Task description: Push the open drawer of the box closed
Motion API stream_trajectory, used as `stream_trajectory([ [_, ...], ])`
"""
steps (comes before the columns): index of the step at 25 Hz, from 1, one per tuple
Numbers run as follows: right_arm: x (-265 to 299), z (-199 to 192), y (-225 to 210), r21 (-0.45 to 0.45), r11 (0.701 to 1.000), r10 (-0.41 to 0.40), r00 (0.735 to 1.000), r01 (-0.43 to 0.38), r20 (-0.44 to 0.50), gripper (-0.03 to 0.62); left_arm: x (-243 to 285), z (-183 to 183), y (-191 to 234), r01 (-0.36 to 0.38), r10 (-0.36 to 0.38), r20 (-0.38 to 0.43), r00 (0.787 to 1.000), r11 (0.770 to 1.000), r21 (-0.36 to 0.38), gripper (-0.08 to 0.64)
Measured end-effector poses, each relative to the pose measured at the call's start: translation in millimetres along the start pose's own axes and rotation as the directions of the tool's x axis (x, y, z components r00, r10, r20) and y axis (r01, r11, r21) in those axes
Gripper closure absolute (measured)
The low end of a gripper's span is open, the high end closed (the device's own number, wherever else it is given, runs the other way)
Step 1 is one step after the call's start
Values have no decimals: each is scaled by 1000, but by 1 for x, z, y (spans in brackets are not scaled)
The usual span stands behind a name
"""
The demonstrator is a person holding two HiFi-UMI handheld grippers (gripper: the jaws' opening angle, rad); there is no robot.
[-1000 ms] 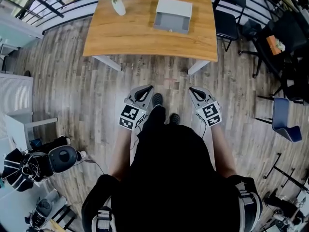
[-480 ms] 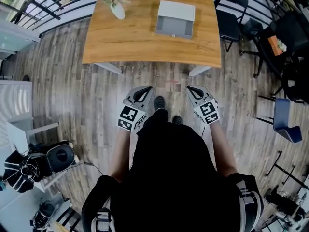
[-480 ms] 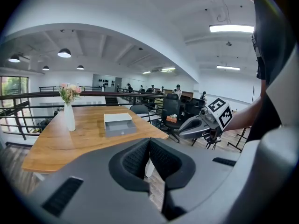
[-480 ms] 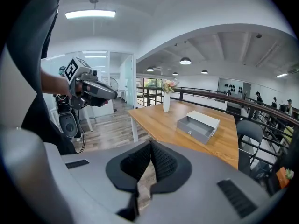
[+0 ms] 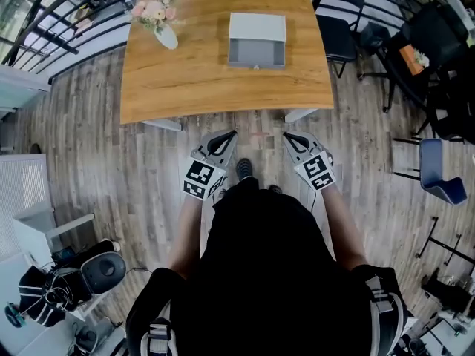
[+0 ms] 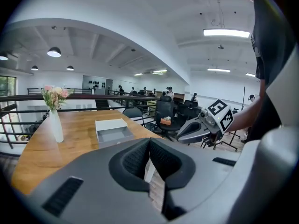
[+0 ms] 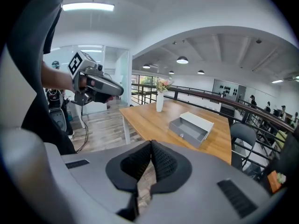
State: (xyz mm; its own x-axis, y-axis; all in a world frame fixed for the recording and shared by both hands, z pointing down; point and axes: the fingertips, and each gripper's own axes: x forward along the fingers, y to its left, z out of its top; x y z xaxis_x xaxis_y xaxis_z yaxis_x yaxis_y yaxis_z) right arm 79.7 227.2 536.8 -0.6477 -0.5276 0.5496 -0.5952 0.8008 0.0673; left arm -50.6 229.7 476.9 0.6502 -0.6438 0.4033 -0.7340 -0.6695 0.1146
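Drawer [image 5: 256, 53] juts from box [image 5: 257, 27] toward us on wooden table [image 5: 193, 73], plank floor [image 5: 96, 162]; our left gripper [image 5: 228, 135] and right gripper [image 5: 287, 136] pressed together, empty.

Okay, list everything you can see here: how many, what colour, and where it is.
table: one, light wood, ahead of the person
box: one, pale grey, far middle of the table
drawer: one, grey, pulled out of the box toward the person
vase of flowers: one, white with pink blooms, far left of the table
black chairs: at least two, right of the table
blue chair: one, on the floor at far right
floor: grey-brown wood planks
left gripper: grey, jaws shut, empty, short of the table
right gripper: grey, jaws shut, empty, short of the table
person's torso: in black, bottom centre
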Motion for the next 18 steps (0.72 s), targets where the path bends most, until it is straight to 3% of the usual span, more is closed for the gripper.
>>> stream_trajectory([
  [9,17,-7,-35,137,981,-135,990,140,-46,575,11,10,29,60,-60,-4,998,998,28,537],
  [18,56,2,-38,166,972,-158,986,165,-55,575,15,3,68,95,-94,-39,995,995,37,537],
])
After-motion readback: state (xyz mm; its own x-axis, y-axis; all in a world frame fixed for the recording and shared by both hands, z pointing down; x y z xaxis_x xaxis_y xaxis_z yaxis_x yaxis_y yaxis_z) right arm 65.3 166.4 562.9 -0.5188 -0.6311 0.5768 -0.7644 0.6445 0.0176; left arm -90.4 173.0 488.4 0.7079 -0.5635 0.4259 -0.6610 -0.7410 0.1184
